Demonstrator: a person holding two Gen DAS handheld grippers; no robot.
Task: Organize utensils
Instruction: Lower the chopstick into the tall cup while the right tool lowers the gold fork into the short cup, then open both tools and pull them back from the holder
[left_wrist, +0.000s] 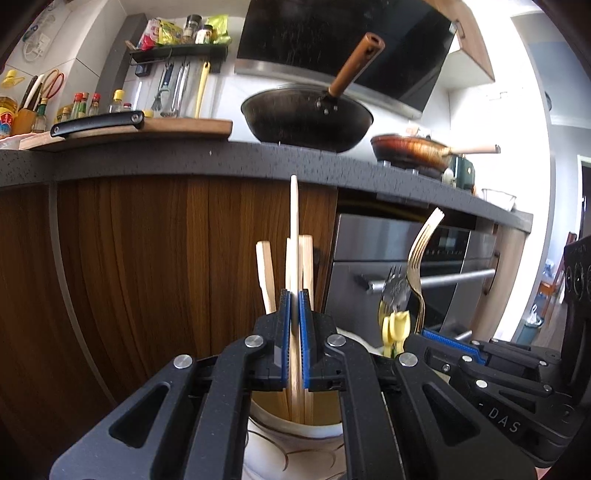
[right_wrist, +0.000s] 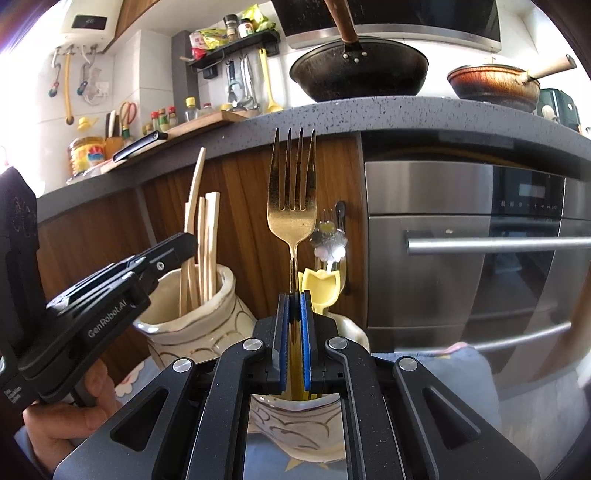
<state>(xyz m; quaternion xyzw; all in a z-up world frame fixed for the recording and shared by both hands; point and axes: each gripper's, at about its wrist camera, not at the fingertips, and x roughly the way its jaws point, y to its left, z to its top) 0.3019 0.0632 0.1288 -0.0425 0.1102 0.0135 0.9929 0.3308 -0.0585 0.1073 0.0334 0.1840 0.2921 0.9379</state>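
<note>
- Two tongs, one in each of my hands, each clamped on a utensil standing upright.
- My left gripper (left_wrist: 294, 295) has its blue pads pressed together on a pale wooden chopstick (left_wrist: 294, 221), whose lower end dips into the cream ceramic jar (right_wrist: 218, 325) beneath, among more chopsticks (right_wrist: 207, 236).
- My right gripper (right_wrist: 294, 299) is pinched tight on the handle of a gold fork (right_wrist: 293, 195), tines up, over a second cream jar (right_wrist: 295, 424).
- That second jar also holds a yellow tulip-ended utensil (right_wrist: 320, 288) and a flower-ended one (right_wrist: 330, 243).
- Both jars sit side by side, low in front of the wooden cabinet (left_wrist: 129, 258), below the dark worktop's front edge (left_wrist: 184, 162).
- A black wok (left_wrist: 306, 118) rests on the worktop above.
</note>
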